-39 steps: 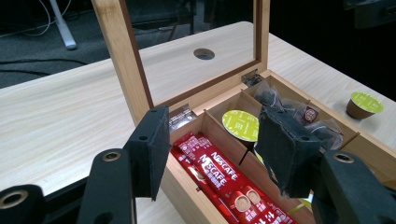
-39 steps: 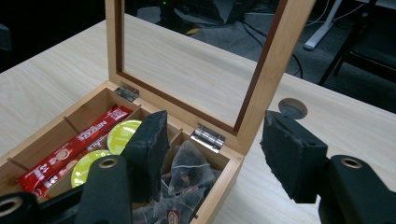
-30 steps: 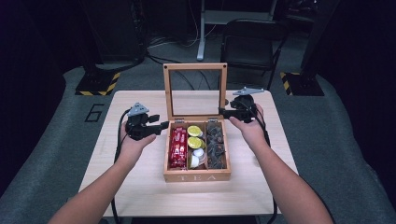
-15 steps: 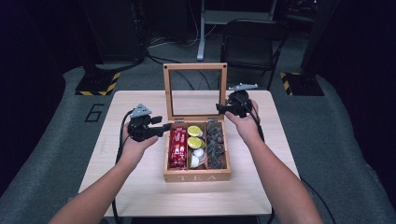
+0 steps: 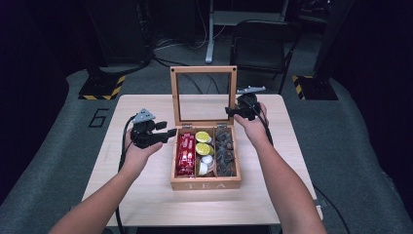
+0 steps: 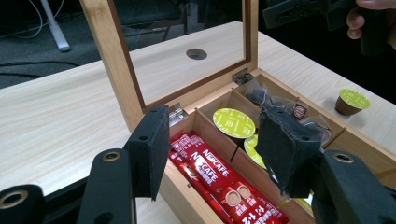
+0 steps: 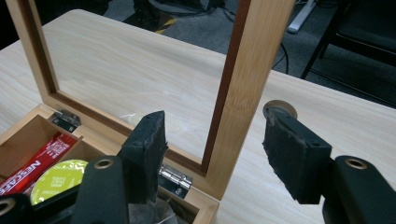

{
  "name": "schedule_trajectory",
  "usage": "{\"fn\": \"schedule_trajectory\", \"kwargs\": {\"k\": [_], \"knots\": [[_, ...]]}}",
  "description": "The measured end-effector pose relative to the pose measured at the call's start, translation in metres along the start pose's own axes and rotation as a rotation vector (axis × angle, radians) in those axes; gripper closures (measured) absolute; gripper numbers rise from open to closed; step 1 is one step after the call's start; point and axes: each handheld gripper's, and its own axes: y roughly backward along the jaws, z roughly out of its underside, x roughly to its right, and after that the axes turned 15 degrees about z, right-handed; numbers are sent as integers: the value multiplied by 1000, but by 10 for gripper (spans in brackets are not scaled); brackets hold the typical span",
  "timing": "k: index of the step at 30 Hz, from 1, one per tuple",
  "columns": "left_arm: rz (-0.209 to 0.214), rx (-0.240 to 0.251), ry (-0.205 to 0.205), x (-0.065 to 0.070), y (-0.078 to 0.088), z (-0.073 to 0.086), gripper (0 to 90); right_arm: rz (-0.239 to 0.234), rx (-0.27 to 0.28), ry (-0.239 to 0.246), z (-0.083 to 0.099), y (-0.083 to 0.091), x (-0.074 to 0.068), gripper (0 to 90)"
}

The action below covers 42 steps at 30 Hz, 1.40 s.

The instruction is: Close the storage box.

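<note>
Since 1 second ago, the right gripper [image 5: 233,113] has slid inward and down to the lid's [image 5: 203,70] right post, while the left gripper [image 5: 168,130] has kept its place at the left of the box [image 5: 204,184].

High view: the box sits mid-table [image 5: 146,200], lid standing upright at its back edge. Its 3 compartments hold red sticks [image 5: 185,154] at left, green-topped capsules [image 5: 202,137] in the middle and dark tea bags [image 5: 225,152] at right. The left gripper hovers just beside the box's left wall; the right one sits at the lid's right side, near the hinge.

Left gripper view: the jaws stand apart, released, nothing between the pads; behind them lie the sticks [image 6: 212,179], a capsule [image 6: 233,123] and tea bags [image 6: 299,114]. A loose capsule [image 6: 352,101] stands on the table beyond the box.

Right gripper view: the jaws are released and flank the lid's right post [image 7: 250,84]; the pads do not press on it. A hinge [image 7: 173,179] shows just below the left pad.
</note>
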Motion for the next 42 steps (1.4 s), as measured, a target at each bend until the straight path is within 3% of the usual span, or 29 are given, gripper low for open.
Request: {"fn": "schedule_trajectory", "kwargs": {"k": [12, 42], "knots": [[-3, -3, 1, -1, 3, 1, 443, 26, 1, -20, -1, -11, 1, 385], [-14, -10, 9, -2, 6, 4, 443, -9, 3, -36, 0, -26, -5, 371]]}}
